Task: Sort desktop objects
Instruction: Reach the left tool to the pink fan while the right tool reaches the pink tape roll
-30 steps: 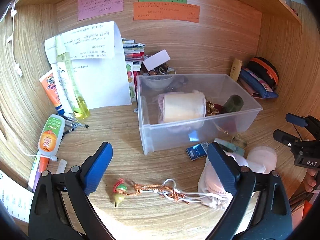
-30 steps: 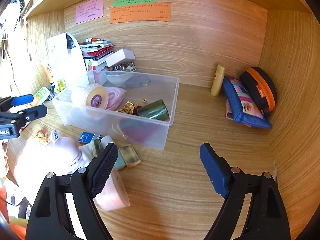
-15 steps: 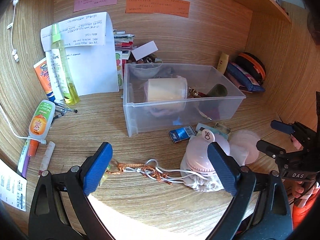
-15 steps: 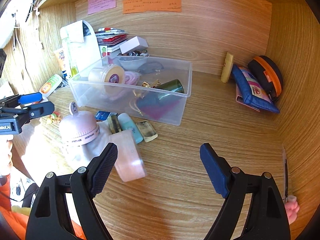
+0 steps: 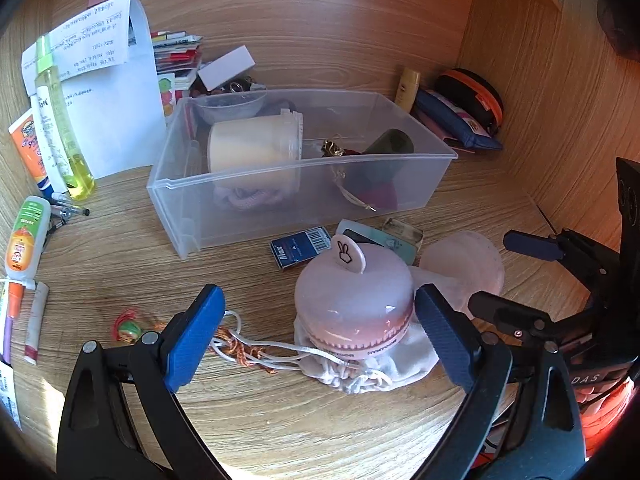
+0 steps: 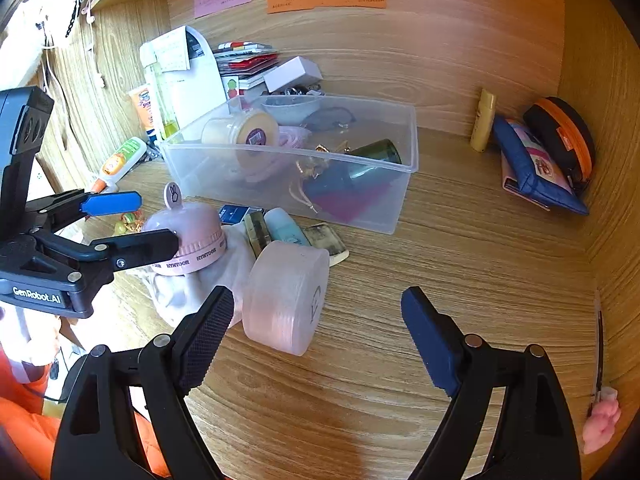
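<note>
The clear plastic bin [image 5: 248, 200] lies long side across the desk [image 6: 460, 264], bare wood to its right, the pink round device [image 5: 354, 300] upright before it between the wide-open left gripper [image 5: 320, 336], the right gripper [image 6: 316, 336] equally wide, empty.

Both grippers angle down toward the desk, the left gripper [image 5: 318, 334] and the right gripper [image 6: 316, 336] each with jaws spread wide, gripping nothing.
</note>
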The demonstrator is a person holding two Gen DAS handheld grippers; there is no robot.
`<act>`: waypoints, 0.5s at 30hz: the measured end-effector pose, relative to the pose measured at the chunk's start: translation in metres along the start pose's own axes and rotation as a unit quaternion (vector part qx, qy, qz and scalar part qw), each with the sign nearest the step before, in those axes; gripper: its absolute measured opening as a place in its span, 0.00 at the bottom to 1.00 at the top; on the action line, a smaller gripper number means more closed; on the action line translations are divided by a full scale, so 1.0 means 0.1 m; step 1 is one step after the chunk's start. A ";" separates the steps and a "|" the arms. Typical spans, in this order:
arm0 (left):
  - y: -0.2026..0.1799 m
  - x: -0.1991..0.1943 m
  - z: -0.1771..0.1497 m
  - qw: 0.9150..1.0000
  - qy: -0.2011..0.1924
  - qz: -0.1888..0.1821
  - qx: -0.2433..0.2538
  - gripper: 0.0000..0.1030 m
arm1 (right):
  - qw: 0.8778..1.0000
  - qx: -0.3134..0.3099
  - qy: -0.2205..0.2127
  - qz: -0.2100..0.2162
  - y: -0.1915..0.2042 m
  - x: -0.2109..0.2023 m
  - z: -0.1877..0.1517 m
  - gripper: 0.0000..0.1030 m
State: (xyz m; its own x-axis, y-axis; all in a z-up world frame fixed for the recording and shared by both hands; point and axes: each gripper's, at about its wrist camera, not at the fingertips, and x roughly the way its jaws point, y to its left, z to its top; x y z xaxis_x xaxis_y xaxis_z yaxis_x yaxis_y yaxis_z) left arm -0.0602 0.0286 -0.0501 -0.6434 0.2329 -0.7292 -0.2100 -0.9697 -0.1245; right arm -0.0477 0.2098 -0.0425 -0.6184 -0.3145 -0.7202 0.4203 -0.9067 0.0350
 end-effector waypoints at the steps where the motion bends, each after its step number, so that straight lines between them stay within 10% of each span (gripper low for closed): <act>1: 0.00 0.04 0.00 1.000 0.004 -0.003 -0.001 0.94 | 1.000 0.000 0.005 0.000 0.00 0.03 -0.01 0.81; 15: -0.05 0.25 0.00 1.000 0.014 -0.012 -0.009 0.94 | 0.998 0.045 0.018 0.040 -0.19 0.24 0.02 0.66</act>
State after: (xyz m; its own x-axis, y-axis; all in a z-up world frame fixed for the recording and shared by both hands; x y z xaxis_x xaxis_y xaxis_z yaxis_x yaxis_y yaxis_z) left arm -0.0752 0.0397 -0.0680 -0.6174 0.2539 -0.7446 -0.2118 -0.9652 -0.1535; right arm -0.0718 0.2191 -0.0593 -0.5594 -0.3782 -0.7375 0.4050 -0.9011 0.1549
